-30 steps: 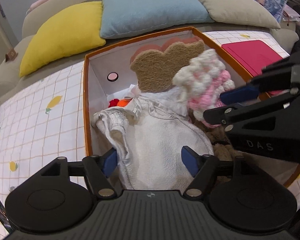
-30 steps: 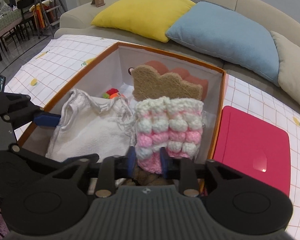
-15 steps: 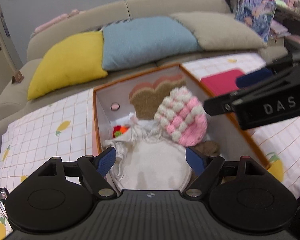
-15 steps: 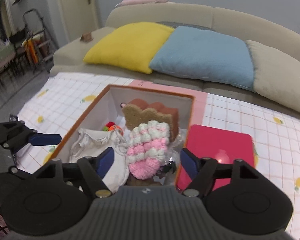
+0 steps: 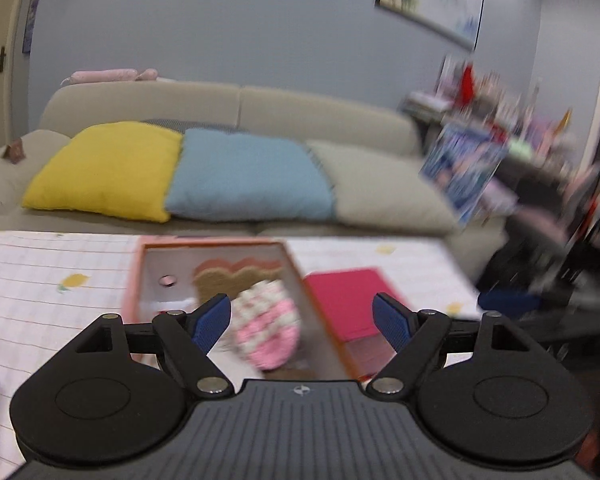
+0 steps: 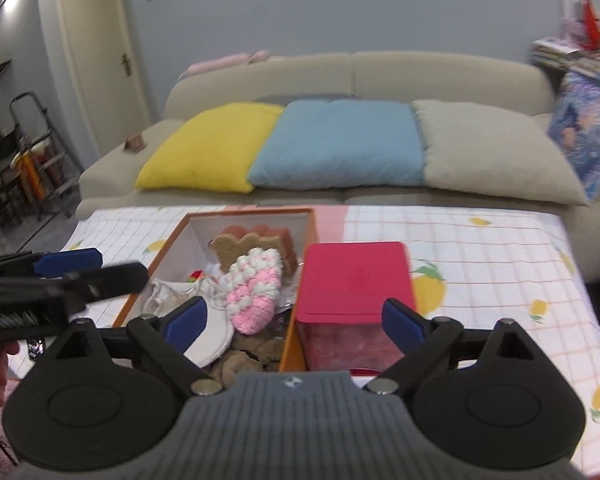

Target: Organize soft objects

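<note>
An orange box point(image 6: 162, 254) stands on the checked tablecloth and holds soft things: a pink and white crocheted piece point(image 6: 254, 294), a brown toast-shaped plush point(image 6: 232, 250), a white cloth point(image 6: 210, 326) and a brown plush point(image 6: 244, 354). The box point(image 5: 134, 280) and the crocheted piece point(image 5: 270, 330) also show, blurred, in the left wrist view. My right gripper point(image 6: 294, 318) is open and empty, pulled back above the box's near end. My left gripper point(image 5: 302, 320) is open and empty, also back from the box; it shows at the left of the right wrist view point(image 6: 68, 270).
A red lid point(image 6: 356, 280) lies beside the box on its right. A beige sofa point(image 6: 352, 76) behind the table carries a yellow cushion point(image 6: 208, 148), a blue cushion point(image 6: 340, 144) and a beige cushion point(image 6: 492, 156). Cluttered shelves point(image 6: 580, 48) stand at the right.
My right gripper let go of the crocheted piece, which now rests in the box. Both grippers have pulled back and up, away from the box.
</note>
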Demonstrator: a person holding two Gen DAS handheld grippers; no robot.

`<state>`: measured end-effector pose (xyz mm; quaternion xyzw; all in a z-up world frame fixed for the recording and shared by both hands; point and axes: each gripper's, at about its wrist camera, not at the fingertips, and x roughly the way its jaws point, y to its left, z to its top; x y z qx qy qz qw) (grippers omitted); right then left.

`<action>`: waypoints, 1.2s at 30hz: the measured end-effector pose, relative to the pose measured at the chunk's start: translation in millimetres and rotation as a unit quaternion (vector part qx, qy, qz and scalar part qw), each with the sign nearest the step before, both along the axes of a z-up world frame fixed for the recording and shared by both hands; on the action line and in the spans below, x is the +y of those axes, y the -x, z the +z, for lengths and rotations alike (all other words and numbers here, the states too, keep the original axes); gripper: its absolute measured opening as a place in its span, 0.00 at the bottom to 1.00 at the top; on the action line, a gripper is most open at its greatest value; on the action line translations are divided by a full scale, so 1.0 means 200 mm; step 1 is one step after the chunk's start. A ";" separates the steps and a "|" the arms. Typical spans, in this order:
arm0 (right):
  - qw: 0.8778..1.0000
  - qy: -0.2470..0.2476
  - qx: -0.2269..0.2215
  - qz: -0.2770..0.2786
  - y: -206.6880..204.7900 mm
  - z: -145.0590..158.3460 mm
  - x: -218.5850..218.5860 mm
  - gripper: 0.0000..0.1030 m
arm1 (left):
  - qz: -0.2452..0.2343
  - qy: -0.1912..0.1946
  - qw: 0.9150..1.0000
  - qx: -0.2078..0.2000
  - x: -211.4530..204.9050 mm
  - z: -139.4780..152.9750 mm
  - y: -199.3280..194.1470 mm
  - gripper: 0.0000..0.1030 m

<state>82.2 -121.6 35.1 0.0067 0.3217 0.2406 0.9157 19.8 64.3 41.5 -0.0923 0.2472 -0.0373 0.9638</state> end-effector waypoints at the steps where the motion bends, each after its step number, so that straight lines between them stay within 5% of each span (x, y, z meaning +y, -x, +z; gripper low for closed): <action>1: 1.000 0.003 -0.010 -0.008 0.04 0.00 -0.02 0.93 | 0.000 0.006 1.000 -0.011 -0.01 0.00 0.03 0.92; 4: 0.999 0.017 -0.040 -0.031 0.13 -0.03 -0.06 0.96 | 0.004 0.000 1.000 -0.026 -0.06 -0.02 0.06 0.92; 11: 0.993 0.039 -0.083 -0.072 0.26 -0.12 -0.10 0.97 | 0.025 0.019 0.999 0.012 -0.11 -0.14 0.09 0.92; 19: 0.995 0.053 -0.035 -0.081 0.20 -0.23 -0.09 0.97 | 0.074 -0.076 0.994 0.036 -0.18 -0.27 0.11 0.92; 26: 0.995 0.059 -0.010 -0.086 0.14 -0.30 -0.06 0.97 | 0.072 -0.078 0.991 0.082 -0.18 -0.37 0.08 0.92; 36: 0.994 0.058 0.009 -0.087 0.12 -0.35 -0.06 0.97 | 0.058 -0.090 0.991 0.082 -0.21 -0.39 0.08 0.92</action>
